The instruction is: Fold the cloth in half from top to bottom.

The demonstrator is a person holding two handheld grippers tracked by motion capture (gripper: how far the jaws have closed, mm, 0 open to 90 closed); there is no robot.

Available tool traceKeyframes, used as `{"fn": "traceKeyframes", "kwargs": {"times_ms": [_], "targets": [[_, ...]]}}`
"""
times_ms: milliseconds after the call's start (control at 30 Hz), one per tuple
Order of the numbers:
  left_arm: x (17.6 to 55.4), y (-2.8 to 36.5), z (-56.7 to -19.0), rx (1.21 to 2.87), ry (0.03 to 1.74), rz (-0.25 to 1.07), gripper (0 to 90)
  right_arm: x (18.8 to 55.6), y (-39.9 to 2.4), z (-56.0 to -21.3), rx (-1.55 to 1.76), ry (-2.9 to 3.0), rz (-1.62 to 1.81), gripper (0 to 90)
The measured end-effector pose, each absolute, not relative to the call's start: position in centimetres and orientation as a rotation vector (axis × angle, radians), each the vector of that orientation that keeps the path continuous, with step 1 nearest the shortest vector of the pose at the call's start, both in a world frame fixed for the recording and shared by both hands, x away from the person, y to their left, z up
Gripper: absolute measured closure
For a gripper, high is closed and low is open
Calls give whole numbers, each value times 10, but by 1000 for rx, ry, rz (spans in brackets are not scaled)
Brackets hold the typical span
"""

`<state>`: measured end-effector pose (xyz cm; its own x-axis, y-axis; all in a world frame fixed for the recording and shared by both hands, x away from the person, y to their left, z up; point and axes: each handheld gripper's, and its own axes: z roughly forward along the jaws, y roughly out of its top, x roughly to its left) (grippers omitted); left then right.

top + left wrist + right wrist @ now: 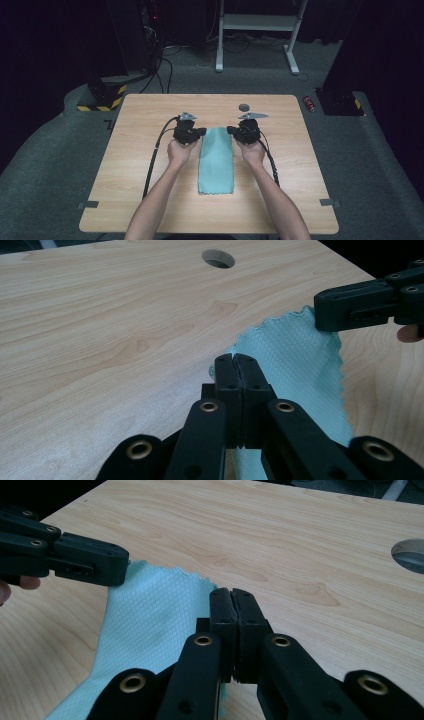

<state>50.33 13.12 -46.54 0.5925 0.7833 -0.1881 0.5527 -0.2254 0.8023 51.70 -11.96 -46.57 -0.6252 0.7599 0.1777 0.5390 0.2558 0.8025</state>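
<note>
The pale green cloth [216, 161] lay folded in a long strip down the middle of the wooden table [135, 165], its far corners lifted off the wood and its near end flat toward me. I had the left gripper [200, 132] pinched on the cloth's far left corner and the right gripper [232, 130] pinched on its far right corner, the two facing each other across the narrow strip. In the left gripper view my jaws stood pressed together with the scalloped edge of the cloth [295, 365] caught between them, and the other gripper [320, 315] clamped the corner at the right. The right gripper view showed the same in mirror: jaws tight on the cloth [150, 615], the left gripper [122, 567] biting the opposite corner. Beyond the cloth, a round hole [244, 107] sat in the tabletop near its far edge. Cables [152, 160] trailed back from both grippers along my forearms.
</note>
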Motion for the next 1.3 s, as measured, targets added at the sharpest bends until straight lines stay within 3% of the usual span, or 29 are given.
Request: {"fn": "traceKeyframes", "kwargs": {"times_ms": [1300], "targets": [[454, 141, -453, 1951, 898, 346, 893, 469, -138, -459, 1066, 2322, 1385, 888]]}}
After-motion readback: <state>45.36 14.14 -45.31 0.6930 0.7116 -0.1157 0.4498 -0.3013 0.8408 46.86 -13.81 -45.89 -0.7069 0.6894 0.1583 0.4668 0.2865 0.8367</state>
